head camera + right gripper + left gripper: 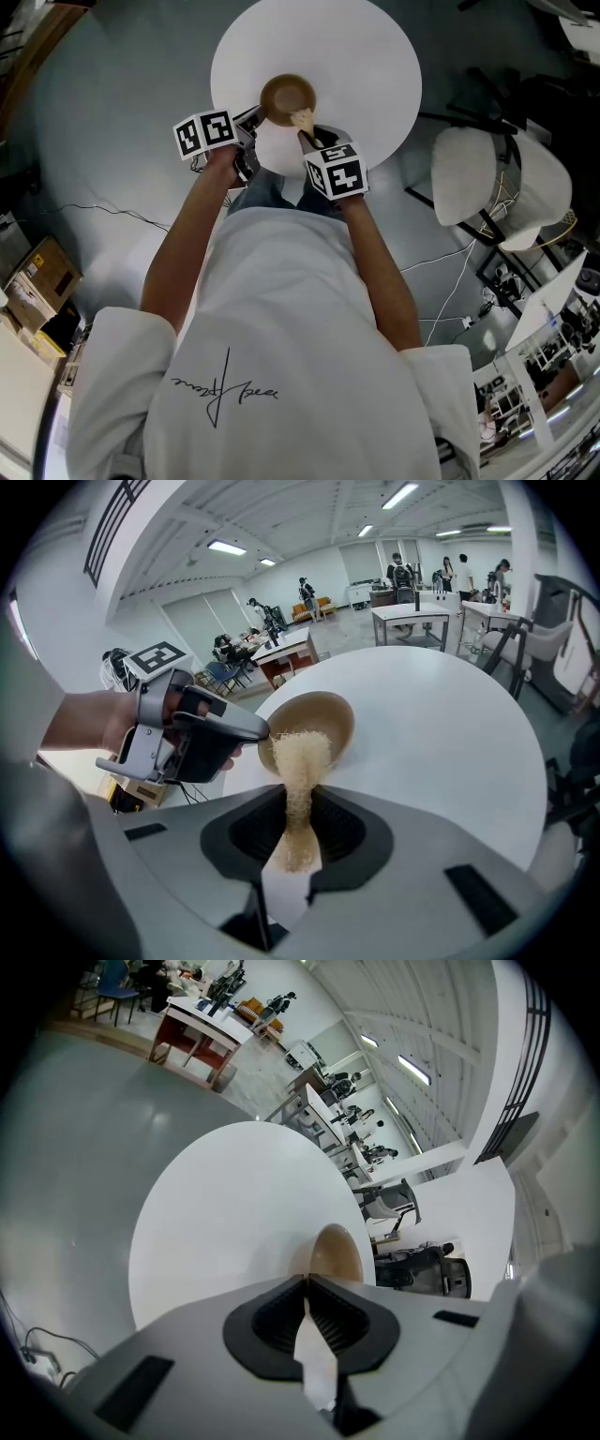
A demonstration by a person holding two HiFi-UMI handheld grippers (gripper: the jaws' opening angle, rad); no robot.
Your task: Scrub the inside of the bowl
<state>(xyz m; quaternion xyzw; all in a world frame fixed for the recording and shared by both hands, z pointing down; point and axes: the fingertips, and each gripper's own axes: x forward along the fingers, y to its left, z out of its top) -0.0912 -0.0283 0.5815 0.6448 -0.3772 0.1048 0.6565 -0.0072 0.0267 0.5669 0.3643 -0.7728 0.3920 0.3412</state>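
Note:
A small wooden bowl (286, 94) (330, 712) (337, 1252) stands near the front edge of a round white table (375, 56). My left gripper (255, 117) (306, 1283) reaches it from the left, and its jaws are shut on the bowl's near-left rim. In the right gripper view the left gripper (262, 731) meets that rim. My right gripper (309, 139) (298, 803) is shut on a beige fibrous scrubber (300, 757) (303, 120). The scrubber's far end lies over the bowl's near rim and reaches into the bowl.
Two white chairs (497, 187) stand right of the table, with cables (450, 281) on the grey floor near them. Cardboard boxes (37, 281) sit at the left. Desks and people show far off in the right gripper view.

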